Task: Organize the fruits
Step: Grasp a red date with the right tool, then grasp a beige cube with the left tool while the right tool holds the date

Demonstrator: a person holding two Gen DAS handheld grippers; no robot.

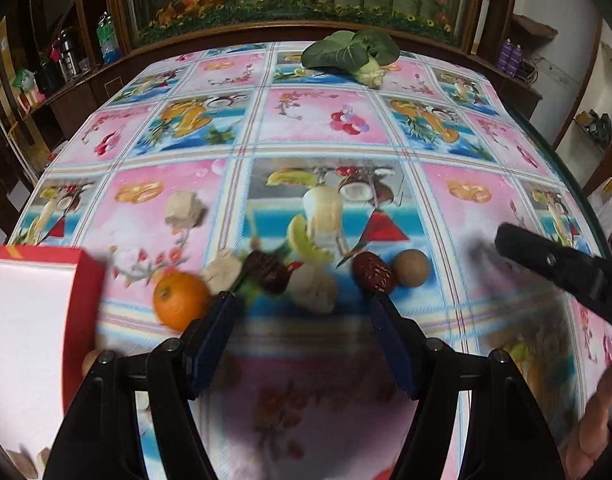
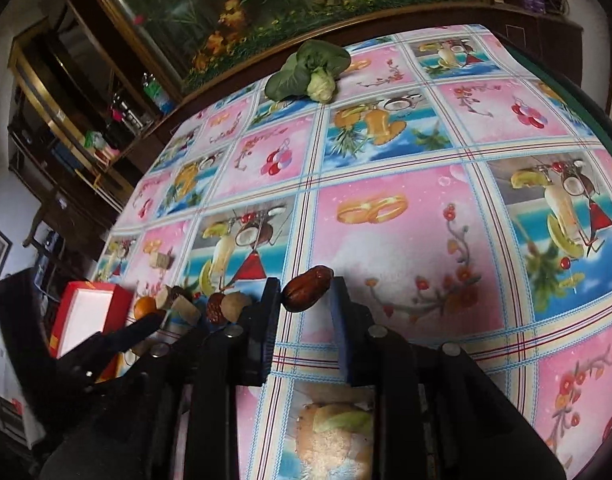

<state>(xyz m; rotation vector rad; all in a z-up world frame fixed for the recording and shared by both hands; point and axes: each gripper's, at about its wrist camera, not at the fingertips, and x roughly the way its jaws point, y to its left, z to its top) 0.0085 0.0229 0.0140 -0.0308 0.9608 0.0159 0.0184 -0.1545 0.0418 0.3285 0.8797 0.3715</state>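
1. Dark reddish-brown date (image 2: 306, 290), wrinkled, oval, glossy on its upper side, pinched crosswise between the fingertips of the right gripper (image 2: 306, 296); raised above the tablecloth (image 2: 405, 248).
2. Right gripper closed down tight on that date, blue pads pressing on both of its ends.
3. Off to the left of the right gripper, near its left finger: a row of small items on the cloth, namely a second date (image 2: 216, 307), a round tan fruit (image 2: 234, 305), pale cut chunks (image 2: 184, 307) and an orange (image 2: 145, 306).
4. Farther left again: a red box (image 2: 120, 300) with a white inside, lid off.
5. Left gripper (image 1: 302, 300) held about half open, nothing between its pads; edges smeared by blur.
6. Just ahead of its right fingertip: the second date (image 1: 373, 277), ridged and dark red, with the round tan fruit (image 1: 411, 267) touching or just beside it on the right.
7. Just ahead, between its fingers: a pale lumpy chunk (image 1: 315, 290) and a blurred dark fruit (image 1: 268, 274).
8. Left of its left finger: the orange (image 1: 180, 300), bright and smooth, and then the red box (image 1: 82, 280).
9. Far ahead of both grippers, near the table's far edge: a leafy green vegetable (image 1: 353, 56) with a pale stem.
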